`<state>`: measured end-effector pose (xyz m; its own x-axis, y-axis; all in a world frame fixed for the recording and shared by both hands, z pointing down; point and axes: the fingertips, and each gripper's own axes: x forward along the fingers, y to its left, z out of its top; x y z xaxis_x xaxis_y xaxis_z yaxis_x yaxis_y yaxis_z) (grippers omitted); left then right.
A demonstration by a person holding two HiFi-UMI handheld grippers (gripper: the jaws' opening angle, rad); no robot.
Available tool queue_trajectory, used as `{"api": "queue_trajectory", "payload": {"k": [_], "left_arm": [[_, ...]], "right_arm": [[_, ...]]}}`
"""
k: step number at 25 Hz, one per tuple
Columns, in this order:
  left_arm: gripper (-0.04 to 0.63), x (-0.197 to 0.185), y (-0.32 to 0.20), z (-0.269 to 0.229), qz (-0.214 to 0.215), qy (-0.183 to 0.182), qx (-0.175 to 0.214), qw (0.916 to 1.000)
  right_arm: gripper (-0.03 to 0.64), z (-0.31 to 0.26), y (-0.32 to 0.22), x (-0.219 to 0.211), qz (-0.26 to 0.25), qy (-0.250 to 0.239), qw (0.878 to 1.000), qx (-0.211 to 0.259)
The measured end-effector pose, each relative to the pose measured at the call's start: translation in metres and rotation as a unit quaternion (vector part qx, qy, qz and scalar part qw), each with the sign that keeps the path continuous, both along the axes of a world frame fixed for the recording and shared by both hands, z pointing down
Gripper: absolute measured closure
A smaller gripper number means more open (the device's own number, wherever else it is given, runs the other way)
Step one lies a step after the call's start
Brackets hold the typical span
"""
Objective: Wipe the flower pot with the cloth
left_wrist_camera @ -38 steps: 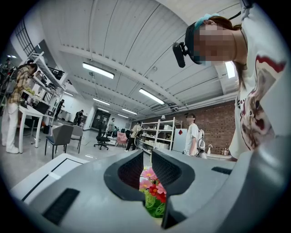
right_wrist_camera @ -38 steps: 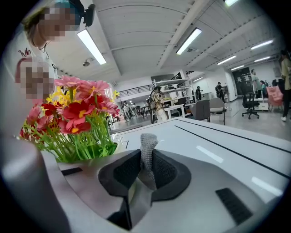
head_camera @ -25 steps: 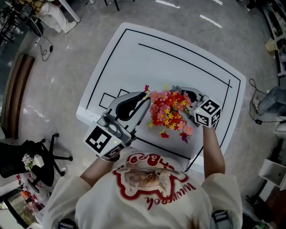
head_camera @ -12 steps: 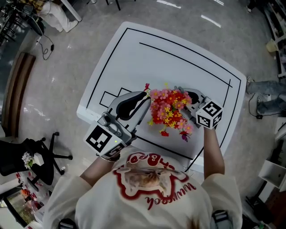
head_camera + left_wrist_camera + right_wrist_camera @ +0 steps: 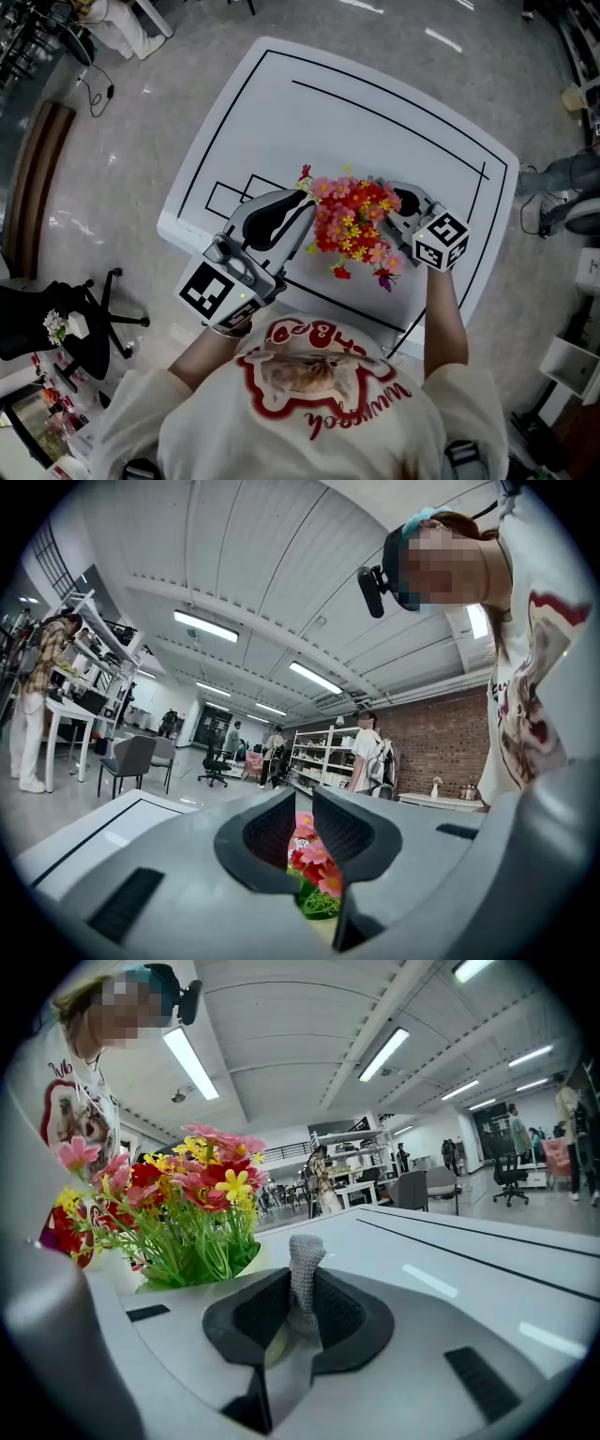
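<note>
The left gripper (image 5: 304, 200) is fully closed beside the flowers (image 5: 354, 225), which show through the slit between its jaws. The grey cloth (image 5: 305, 1258) is clamped in the right gripper (image 5: 384, 194). The flower pot (image 5: 111, 1269) is placed between both grippers on the white surface (image 5: 375, 122).

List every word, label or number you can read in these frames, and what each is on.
Shirt: red curved lettering, seen upside down and too distorted to read.
Left cube, right cube: black-and-white square markers, no letters.
Nothing else carries readable text.
</note>
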<state>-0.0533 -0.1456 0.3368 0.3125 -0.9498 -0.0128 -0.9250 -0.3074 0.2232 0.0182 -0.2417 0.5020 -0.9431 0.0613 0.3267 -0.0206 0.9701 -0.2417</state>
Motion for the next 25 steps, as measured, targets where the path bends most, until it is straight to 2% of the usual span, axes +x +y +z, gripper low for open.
{"api": "queue_trajectory", "payload": {"k": [12,25], "left_arm": [[0.534,0.003,0.009,0.004,-0.004,0.000,0.004,1.0000],[0.534,-0.019,0.006,-0.007,0.048,-0.015,0.014,0.9986]], "right_arm": [[0.554,0.001,0.002,0.009,0.021,-0.004,1.000,0.004],[0.554,0.002,0.004,0.020,0.062,0.003,0.998,0.021]]}}
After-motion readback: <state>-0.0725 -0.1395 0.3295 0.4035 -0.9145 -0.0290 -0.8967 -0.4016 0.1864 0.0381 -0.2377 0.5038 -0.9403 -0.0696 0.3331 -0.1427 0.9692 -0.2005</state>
